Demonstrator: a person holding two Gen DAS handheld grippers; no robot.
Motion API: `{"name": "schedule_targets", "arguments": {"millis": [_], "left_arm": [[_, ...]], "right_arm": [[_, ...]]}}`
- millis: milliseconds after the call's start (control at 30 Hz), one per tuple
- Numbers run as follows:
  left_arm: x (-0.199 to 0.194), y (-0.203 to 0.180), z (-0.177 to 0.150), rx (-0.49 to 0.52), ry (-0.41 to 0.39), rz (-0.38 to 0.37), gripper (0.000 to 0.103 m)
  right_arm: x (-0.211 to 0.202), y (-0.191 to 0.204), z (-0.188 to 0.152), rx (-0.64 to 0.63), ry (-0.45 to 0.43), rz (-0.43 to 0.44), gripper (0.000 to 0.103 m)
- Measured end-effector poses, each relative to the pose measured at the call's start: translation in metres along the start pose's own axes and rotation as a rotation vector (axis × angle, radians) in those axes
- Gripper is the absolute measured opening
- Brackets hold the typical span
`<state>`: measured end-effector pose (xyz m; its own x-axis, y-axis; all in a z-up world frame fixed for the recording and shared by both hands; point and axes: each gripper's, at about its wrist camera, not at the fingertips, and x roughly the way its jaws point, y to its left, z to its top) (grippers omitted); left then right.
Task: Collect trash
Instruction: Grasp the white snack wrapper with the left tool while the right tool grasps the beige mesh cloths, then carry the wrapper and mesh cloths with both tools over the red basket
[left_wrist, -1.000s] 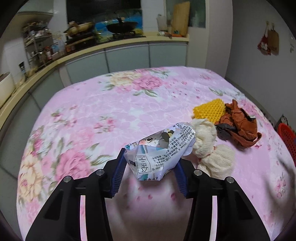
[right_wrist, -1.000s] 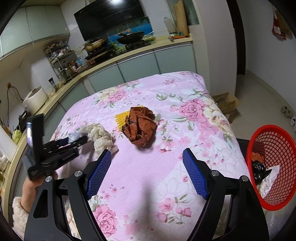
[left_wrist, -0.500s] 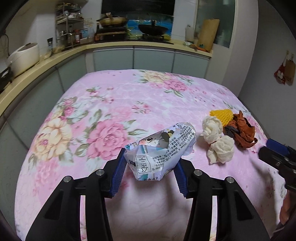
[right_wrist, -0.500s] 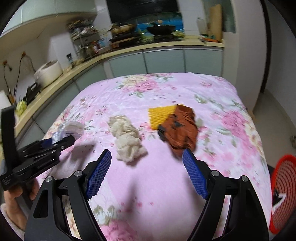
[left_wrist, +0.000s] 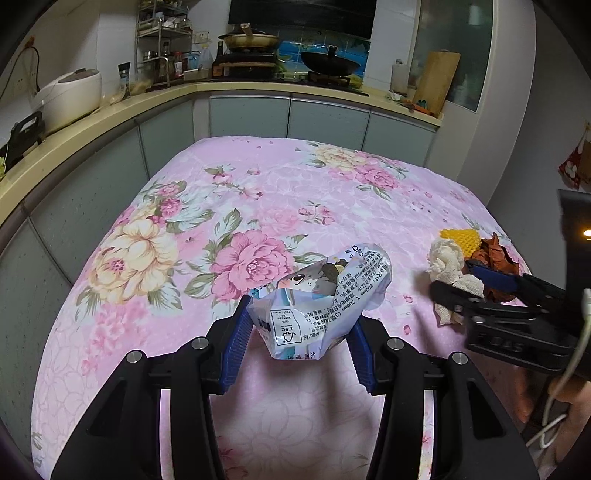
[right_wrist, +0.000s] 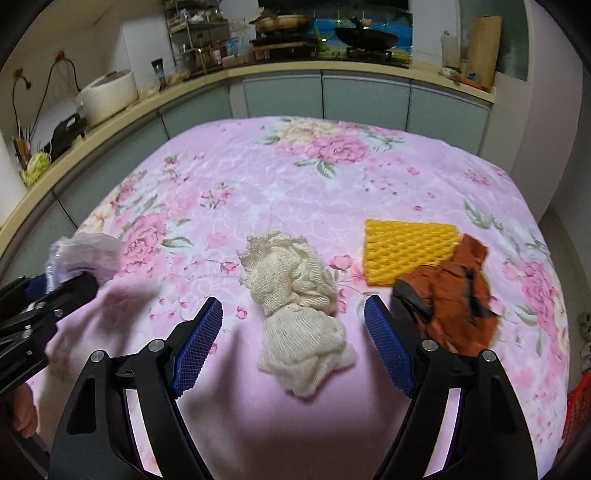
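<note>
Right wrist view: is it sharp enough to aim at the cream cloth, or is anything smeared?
Right wrist view: cream cloth sharp between the open fingers; orange crumpled paper and the wrapper at left motion-smeared. Left wrist view: wrapper print crisp; edges bowed by fisheye.

Bare floral cloth (right_wrist: 295, 184) behind cream rag (right_wrist: 295, 295), yellow mesh (right_wrist: 406, 247) alongside.

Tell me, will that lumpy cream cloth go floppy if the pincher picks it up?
Probably floppy: the cream cloth lies bunched in soft folds on the flowered cover. Its loose, netlike weave suggests it is light. It looks unlikely to roll, and the ends would likely dangle below the open right gripper, which has not closed on it.
</note>
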<state>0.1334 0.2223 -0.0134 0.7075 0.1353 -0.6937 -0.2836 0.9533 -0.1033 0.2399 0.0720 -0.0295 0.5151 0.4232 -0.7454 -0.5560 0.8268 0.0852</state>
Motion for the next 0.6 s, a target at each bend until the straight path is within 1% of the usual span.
{"name": "schedule_targets", "arguments": {"millis": [67,133,167,233,300,433,600], "left_arm": [[-0.001,0.001,0.000,-0.001,-0.001,0.000,0.047],[-0.001,0.001,0.000,-0.003,-0.003,0.002,0.047],[-0.001,0.002,0.000,-0.006,-0.004,0.003,0.047],[0.000,0.002,0.000,-0.011,-0.002,0.006,0.047],[-0.001,0.002,0.000,-0.011,-0.004,0.008,0.047],[-0.005,0.001,0.000,-0.010,-0.014,0.015,0.047],[-0.010,0.003,-0.002,-0.023,-0.023,0.023,0.047]], "right_arm": [[0.004,0.000,0.000,0.000,0.003,-0.014,0.076],[0.006,-0.001,-0.001,0.001,0.007,-0.019,0.063],[0.007,-0.002,-0.001,0.002,0.010,-0.017,0.060],[0.007,-0.003,-0.002,0.000,0.012,-0.025,0.049],[0.006,-0.004,-0.003,0.002,0.011,-0.027,0.044],[-0.004,-0.005,-0.004,0.011,-0.012,-0.025,0.039],[-0.026,-0.002,-0.004,0.018,-0.059,-0.004,0.038]]}}
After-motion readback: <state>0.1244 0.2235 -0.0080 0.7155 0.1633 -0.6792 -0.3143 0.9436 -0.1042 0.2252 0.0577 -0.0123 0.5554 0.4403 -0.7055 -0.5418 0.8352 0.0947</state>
